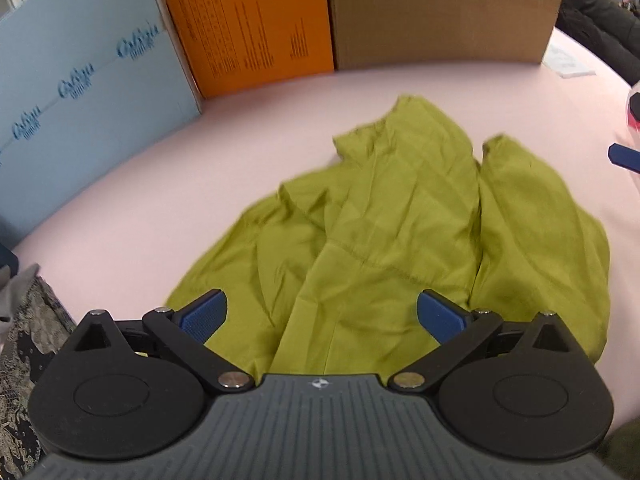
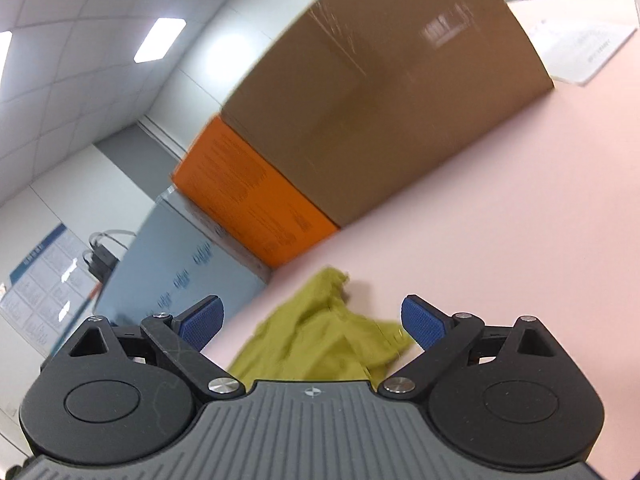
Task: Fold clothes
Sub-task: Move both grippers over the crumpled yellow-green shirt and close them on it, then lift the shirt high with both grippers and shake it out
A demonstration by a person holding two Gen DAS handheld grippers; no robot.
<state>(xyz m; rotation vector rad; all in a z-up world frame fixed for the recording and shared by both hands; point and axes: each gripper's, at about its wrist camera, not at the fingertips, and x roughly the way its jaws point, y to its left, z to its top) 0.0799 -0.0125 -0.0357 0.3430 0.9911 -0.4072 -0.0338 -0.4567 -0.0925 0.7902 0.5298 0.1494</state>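
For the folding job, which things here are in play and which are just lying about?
In play: green garment, crumpled on the pink table; left gripper and right gripper, both open.
Lying about: blue box, orange box, brown cardboard box, papers.

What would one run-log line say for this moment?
left gripper: open, empty | right gripper: open, empty | green garment: crumpled, unfolded, on pink table

A: What blocks the way ahead of the left hand-held gripper (image 1: 322, 316)?

B: A wall of boxes at the counter's (image 1: 260, 128) far edge: blue box (image 1: 80, 112) ahead-left, orange box (image 1: 248, 20) ahead, brown carton (image 1: 440, 8) ahead-right.

A: And nearer?

B: Bare pink counter runs between the boxes and the rumpled green garment (image 1: 400, 232) under its spread jaws. Patterned fabric (image 1: 24, 360) crowds its left.
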